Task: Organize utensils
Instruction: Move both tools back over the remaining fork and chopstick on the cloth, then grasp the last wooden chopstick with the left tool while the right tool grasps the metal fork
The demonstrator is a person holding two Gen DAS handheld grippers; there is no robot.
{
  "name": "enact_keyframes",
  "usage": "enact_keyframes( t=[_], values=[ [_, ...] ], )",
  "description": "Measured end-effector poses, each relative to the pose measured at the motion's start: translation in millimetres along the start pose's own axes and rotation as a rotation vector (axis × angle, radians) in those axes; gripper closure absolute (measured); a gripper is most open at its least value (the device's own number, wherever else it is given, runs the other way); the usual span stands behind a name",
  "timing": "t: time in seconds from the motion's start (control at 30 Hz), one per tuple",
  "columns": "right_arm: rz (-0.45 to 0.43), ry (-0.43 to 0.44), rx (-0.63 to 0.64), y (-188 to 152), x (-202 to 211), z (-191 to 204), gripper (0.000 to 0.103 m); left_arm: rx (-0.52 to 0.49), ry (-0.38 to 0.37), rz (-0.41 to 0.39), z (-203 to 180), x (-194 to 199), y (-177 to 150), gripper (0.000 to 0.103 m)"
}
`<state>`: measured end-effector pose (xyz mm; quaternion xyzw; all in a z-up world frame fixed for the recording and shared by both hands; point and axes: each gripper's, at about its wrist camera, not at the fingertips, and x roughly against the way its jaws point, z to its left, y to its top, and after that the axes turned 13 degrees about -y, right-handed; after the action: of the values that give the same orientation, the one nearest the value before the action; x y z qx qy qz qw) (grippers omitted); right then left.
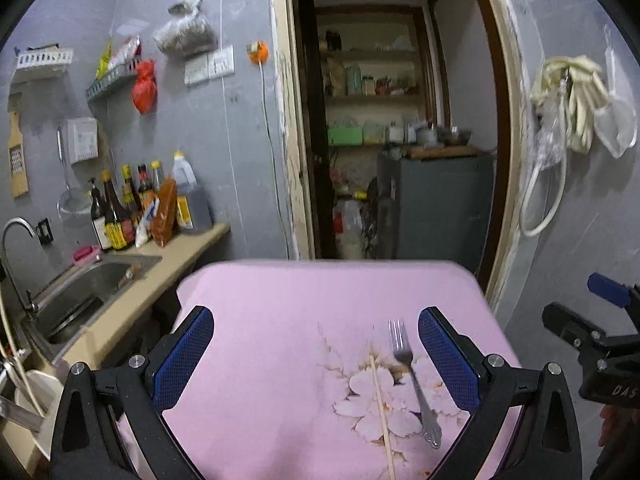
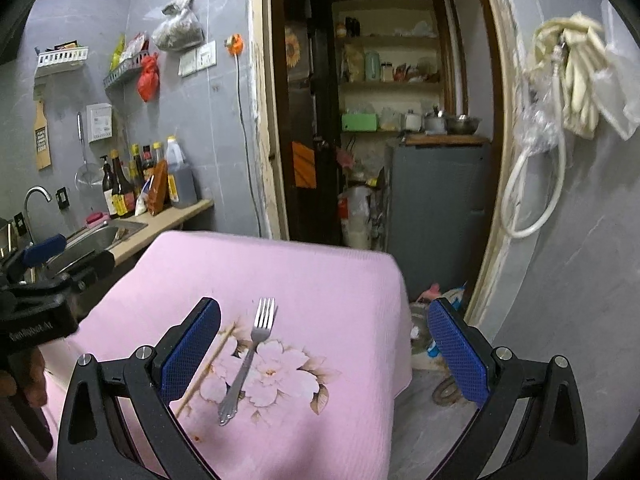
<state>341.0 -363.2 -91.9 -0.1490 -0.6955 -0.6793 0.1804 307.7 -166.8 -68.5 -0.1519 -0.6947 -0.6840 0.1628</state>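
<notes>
A metal fork (image 1: 414,380) lies on the pink flowered cloth (image 1: 280,320), tines pointing away. A wooden chopstick (image 1: 382,412) lies just left of it. The fork (image 2: 246,360) and chopstick (image 2: 204,372) also show in the right wrist view. My left gripper (image 1: 316,344) is open and empty above the cloth, the fork near its right finger. My right gripper (image 2: 324,340) is open and empty above the cloth (image 2: 320,280), the chopstick partly behind its left finger. Each gripper shows at the edge of the other's view.
A sink (image 1: 80,292) with a tap (image 1: 16,228) and several sauce bottles (image 1: 132,208) on a counter stand to the left. A doorway (image 1: 400,120) to a pantry with shelves lies ahead. The cloth's right edge drops to the floor (image 2: 432,400). A hose hangs on the right wall (image 2: 532,200).
</notes>
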Motion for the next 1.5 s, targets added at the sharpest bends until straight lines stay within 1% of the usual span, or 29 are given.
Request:
enact_keyframes(
  t=[0.13, 0.27, 0.33, 0.37, 0.4, 0.43, 0.5, 0.53, 0.6, 0.7, 0.73, 0.8, 0.93, 0.97, 1.0, 1.13, 1.2, 1.23, 1.27, 1.3, 1.33, 1.4, 1.5],
  values=[
    [0.065, 0.07, -0.003, -6.2, -32.2, -1.6, 0.001, 0.032, -0.003, 0.103, 0.5, -32.0, -14.7, 0.0],
    [0.133, 0.135, 0.01, -13.4, -61.6, 2.6, 0.002, 0.069, -0.035, 0.205, 4.6, -59.5, -29.4, 0.0],
    [0.179, 0.175, 0.025, -18.1, -78.6, 8.6, 0.006, 0.077, -0.052, 0.237, 4.5, -68.7, -34.3, 0.002],
    [0.195, 0.185, 0.031, -20.9, -84.0, 10.7, 0.012, 0.078, -0.064, 0.255, 3.8, -73.9, -37.3, 0.007],
    [0.225, 0.202, 0.043, -24.4, -92.7, 14.8, 0.021, 0.078, -0.077, 0.275, 2.8, -79.0, -40.4, 0.011],
    [0.256, 0.219, 0.056, -28.1, -101.3, 19.1, 0.025, 0.076, -0.088, 0.293, 2.0, -84.6, -42.7, 0.013],
    [0.29, 0.24, 0.077, -35.3, -111.9, 25.4, 0.036, 0.068, -0.104, 0.324, 0.0, -93.3, -47.1, 0.024],
    [0.308, 0.255, 0.091, -38.6, -118.5, 29.1, 0.039, 0.064, -0.114, 0.34, -0.9, -97.3, -49.2, 0.026],
    [0.338, 0.278, 0.109, -43.7, -128.4, 32.9, 0.046, 0.073, -0.147, 0.372, -0.7, -105.4, -54.8, 0.038],
    [0.384, 0.316, 0.121, -49.8, -144.0, 39.0, 0.054, 0.104, -0.173, 0.411, 2.9, -117.0, -61.9, 0.046],
    [0.399, 0.329, 0.128, -51.4, -149.7, 41.7, 0.055, 0.113, -0.18, 0.422, 4.1, -119.5, -63.1, 0.048],
    [0.414, 0.345, 0.144, -53.3, -157.2, 45.6, 0.061, 0.128, -0.192, 0.44, 6.2, -125.0, -65.5, 0.056],
    [0.449, 0.374, 0.176, -54.0, -174.5, 53.1, 0.063, 0.149, -0.224, 0.475, 6.2, -134.4, -69.1, 0.062],
    [0.459, 0.382, 0.178, -53.0, -178.5, 53.9, 0.065, 0.153, -0.228, 0.489, 5.6, -137.4, -70.3, 0.065],
    [0.468, 0.388, 0.18, -53.0, -182.4, 55.6, 0.067, 0.145, -0.222, 0.486, 4.2, -138.6, -70.5, 0.066],
    [0.487, 0.413, 0.189, -52.3, -194.6, 62.1, 0.068, 0.093, -0.199, 0.502, -2.6, -143.7, -69.5, 0.071],
    [0.493, 0.43, 0.192, -51.9, -199.6, 66.3, 0.068, 0.072, -0.187, 0.509, -2.9, -147.7, -68.3, 0.079],
    [0.492, 0.438, 0.198, -51.1, -201.9, 69.9, 0.068, 0.085, -0.185, 0.51, 0.9, -148.4, -66.3, 0.082],
    [0.491, 0.444, 0.202, -49.6, -203.4, 71.2, 0.068, 0.098, -0.182, 0.511, 4.1, -150.2, -64.8, 0.09],
    [0.49, 0.453, 0.21, -47.8, -206.2, 74.7, 0.068, 0.113, -0.178, 0.513, 8.3, -151.4, -62.6, 0.095],
    [0.489, 0.463, 0.216, -45.6, -209.2, 77.7, 0.068, 0.138, -0.18, 0.516, 13.6, -153.6, -60.3, 0.095],
    [0.492, 0.481, 0.23, -41.0, -215.7, 82.0, 0.071, 0.18, -0.194, 0.521, 20.6, -156.1, -58.2, 0.097],
    [0.495, 0.518, 0.256, -34.3, -224.6, 92.2, 0.073, 0.229, -0.224, 0.539, 27.5, -160.9, -55.9, 0.097]
  ],
)
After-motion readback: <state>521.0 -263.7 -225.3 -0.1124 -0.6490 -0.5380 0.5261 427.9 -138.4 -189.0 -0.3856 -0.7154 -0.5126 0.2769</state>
